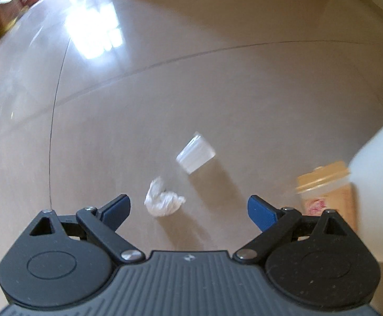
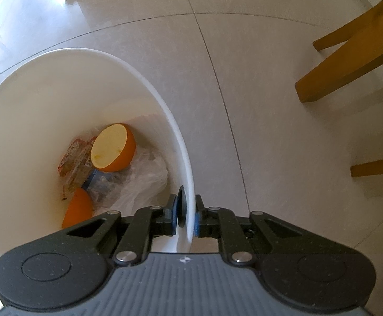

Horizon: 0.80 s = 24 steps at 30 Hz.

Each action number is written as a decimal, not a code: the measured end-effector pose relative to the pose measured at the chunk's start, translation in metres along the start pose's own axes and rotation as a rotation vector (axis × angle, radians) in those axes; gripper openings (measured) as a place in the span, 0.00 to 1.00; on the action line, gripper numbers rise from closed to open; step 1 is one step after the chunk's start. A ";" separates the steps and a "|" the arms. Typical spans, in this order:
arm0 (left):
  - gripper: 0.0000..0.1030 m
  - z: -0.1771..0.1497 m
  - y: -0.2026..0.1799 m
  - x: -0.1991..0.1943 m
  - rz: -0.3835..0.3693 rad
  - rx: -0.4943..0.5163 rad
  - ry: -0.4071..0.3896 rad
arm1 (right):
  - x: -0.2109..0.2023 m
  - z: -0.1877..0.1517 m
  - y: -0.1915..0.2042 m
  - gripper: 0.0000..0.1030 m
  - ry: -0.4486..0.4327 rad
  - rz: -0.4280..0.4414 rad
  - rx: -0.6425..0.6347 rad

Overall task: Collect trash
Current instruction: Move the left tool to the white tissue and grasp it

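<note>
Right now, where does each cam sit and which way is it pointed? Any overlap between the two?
Left wrist: on the left gripper, angled down at the tiled floor; sees a crumpled tissue, a clear plastic cup, a lidded cup; its own open fingers show.
Right wrist: on the right gripper, looking down into the white bin at orange halves and wrappers; its fingers clamp the bin's rim.
Shared: the tiled floor, and probably the white bin at the left view's right edge.

My white bin (image 2: 149,84) held orange peel halves (image 2: 114,147); white tissue (image 1: 162,200) lay on beige tiles (image 1: 217,92).
</note>
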<state>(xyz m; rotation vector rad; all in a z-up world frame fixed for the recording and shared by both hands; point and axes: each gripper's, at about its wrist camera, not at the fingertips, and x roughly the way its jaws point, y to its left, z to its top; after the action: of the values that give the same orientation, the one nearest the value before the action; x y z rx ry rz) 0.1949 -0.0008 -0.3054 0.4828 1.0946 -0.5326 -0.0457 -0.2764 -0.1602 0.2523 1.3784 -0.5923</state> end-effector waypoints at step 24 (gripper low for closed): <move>0.59 -0.020 0.030 0.077 0.052 -0.117 -0.006 | 0.001 0.000 -0.001 0.14 0.004 0.003 0.004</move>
<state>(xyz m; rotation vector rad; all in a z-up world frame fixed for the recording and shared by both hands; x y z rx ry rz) 0.2274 0.0221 -0.3804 0.4059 1.0976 -0.4216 -0.0464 -0.2774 -0.1609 0.2588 1.3804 -0.5919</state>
